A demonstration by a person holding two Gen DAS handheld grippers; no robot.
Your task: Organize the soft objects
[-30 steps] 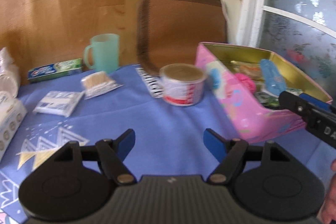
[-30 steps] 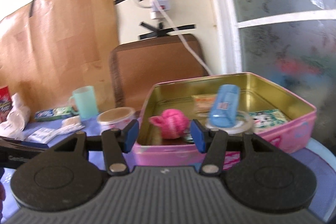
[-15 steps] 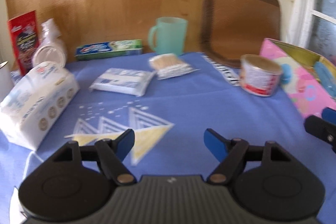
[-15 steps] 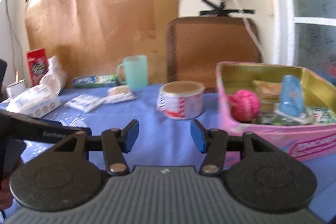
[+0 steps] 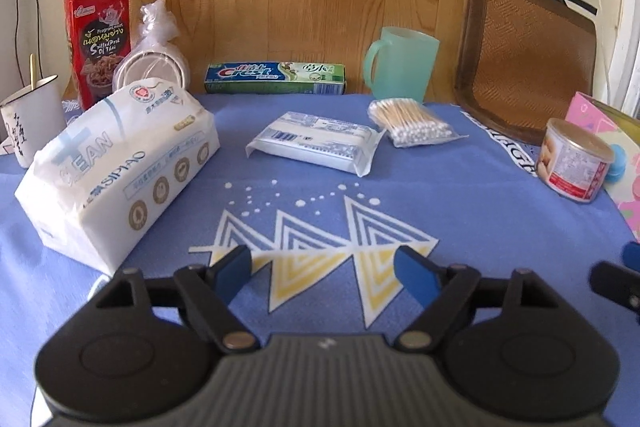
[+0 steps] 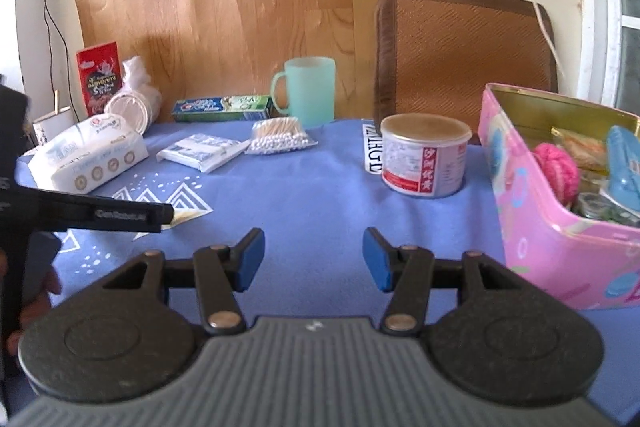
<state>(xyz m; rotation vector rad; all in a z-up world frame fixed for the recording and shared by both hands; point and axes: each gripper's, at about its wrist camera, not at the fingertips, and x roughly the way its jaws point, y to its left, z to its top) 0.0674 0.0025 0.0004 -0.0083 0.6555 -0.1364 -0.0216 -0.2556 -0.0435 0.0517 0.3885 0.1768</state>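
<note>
White tissue pack [image 5: 116, 167], plump (uncrushed), lying flat

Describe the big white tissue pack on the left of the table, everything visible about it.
The tissue pack is a soft, block-shaped bundle in glossy white plastic wrap, printed with pale blue lettering and a row of round gold-brown emblems along its long side. It looks sealed and full. It lies flat on the blue tablecloth, angled with one end toward the back wall. The bagged stack of white lids sits just behind it; contact is unclear. Neither hand-held gripper touches it.
</note>
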